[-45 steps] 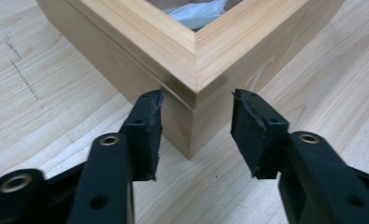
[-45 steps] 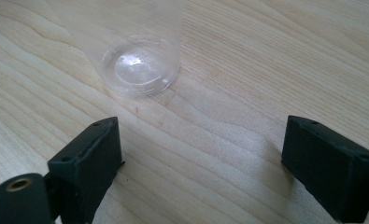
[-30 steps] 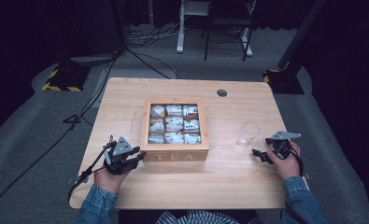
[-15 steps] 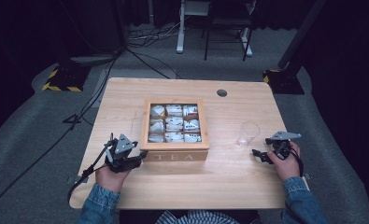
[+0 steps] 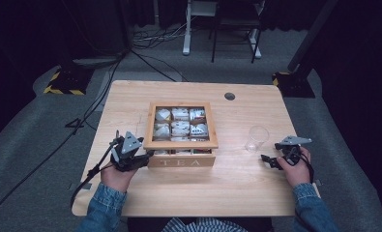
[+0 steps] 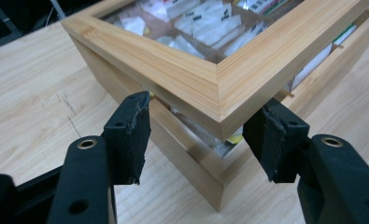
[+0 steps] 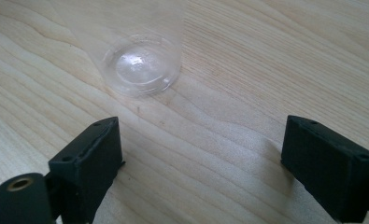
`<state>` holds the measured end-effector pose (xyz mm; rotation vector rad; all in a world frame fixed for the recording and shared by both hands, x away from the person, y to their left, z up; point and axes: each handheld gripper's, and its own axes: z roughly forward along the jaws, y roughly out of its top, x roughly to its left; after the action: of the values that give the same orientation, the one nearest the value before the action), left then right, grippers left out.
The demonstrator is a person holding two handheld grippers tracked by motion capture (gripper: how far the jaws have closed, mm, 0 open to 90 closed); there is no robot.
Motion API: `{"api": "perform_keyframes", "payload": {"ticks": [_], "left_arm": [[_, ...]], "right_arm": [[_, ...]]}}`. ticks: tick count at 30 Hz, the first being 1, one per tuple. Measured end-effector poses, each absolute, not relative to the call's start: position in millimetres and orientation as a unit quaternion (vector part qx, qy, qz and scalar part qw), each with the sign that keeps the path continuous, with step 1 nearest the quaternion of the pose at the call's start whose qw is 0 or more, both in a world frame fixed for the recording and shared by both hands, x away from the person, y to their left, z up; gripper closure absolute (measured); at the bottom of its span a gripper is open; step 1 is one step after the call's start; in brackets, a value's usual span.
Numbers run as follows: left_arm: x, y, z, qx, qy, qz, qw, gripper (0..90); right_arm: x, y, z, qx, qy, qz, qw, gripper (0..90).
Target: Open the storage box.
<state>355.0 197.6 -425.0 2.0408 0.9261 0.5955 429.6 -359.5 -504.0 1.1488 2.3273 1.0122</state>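
Wooden tea box [image 5: 181, 145] between left claw [image 6: 196, 135]

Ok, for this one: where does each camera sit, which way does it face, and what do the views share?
High view: above the person's side, facing forward and down on the table; forearms, left gripper and right gripper show.
Left gripper view: rides the left gripper, looking at the tea box corner between its open jaws, which have just been opening.
Right gripper view: rides the right gripper, facing the clear cup; jaws open.
Shared: high and left views show the box; high and right the cup.
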Motion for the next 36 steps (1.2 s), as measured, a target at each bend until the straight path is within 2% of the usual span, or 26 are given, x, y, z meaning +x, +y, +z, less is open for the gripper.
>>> {"api": "perform_keyframes", "payload": {"ticks": [5, 11, 14, 19, 36], "left_arm": [[360.6, 202.6, -417.9, 0.801, 0.365, 0.216, 0.422, 41.6], [362.8, 201.9, -406.5, 0.802, 0.362, 0.225, 0.418, 41.7], [367.6, 204.9, -401.6, 0.801, 0.364, 0.206, 0.428, 41.6], [370.3, 202.1, -394.1, 0.807, 0.362, 0.213, 0.416, 41.3], [389.5, 200.8, -365.2, 0.788, 0.377, 0.213, 0.438, 40.1]], "right_arm": [[429.7, -359.5, -504.0, 0.406, 0.822, 0.358, 0.177, 12.7], [429.6, -359.5, -504.0, 0.406, 0.822, 0.357, 0.177, 12.7], [429.6, -359.4, -504.1, 0.406, 0.822, 0.358, 0.177, 12.7], [429.6, -359.4, -504.1, 0.406, 0.822, 0.358, 0.177, 12.7], [429.6, -359.5, -504.0, 0.406, 0.822, 0.358, 0.177, 12.7]]}}
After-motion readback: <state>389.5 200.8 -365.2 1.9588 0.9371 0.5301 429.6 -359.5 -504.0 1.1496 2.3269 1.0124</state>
